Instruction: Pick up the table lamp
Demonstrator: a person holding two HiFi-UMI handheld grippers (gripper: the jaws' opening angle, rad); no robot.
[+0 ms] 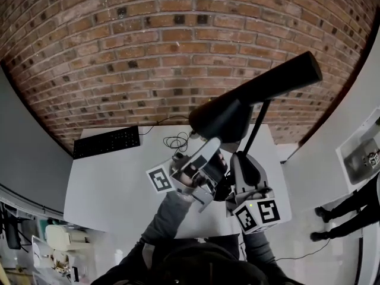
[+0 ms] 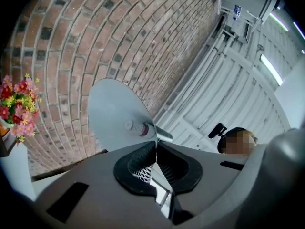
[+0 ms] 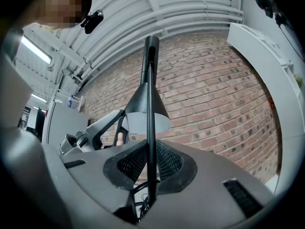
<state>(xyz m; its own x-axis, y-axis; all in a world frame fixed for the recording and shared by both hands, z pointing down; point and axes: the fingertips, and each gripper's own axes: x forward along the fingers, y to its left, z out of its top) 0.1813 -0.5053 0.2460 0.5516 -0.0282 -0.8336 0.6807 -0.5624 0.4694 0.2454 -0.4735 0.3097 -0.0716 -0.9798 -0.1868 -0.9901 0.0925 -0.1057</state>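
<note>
The black table lamp is held up off the white table (image 1: pixel 113 189). Its cone shade (image 1: pixel 219 120) and long tube head (image 1: pixel 279 79) hang above both grippers. My left gripper (image 1: pixel 199 168) is shut on the shade's rim. In the left gripper view the pads (image 2: pixel 136 168) pinch that thin edge, with the shade's pale inside (image 2: pixel 112 111) and its socket (image 2: pixel 138 128) just beyond. My right gripper (image 1: pixel 243 174) is shut on the lamp's thin black pole (image 1: pixel 256 126). The pole (image 3: pixel 151 128) runs up between the right gripper's pads (image 3: pixel 128 163) to the shade (image 3: pixel 147 104).
A black keyboard (image 1: pixel 107 141) lies at the table's far left edge and a coiled cable (image 1: pixel 175 140) lies behind the lamp. A brick wall (image 1: pixel 136 46) backs the table. Flowers (image 2: pixel 16 104) stand to the left. A person's legs (image 1: pixel 350 212) show at the right.
</note>
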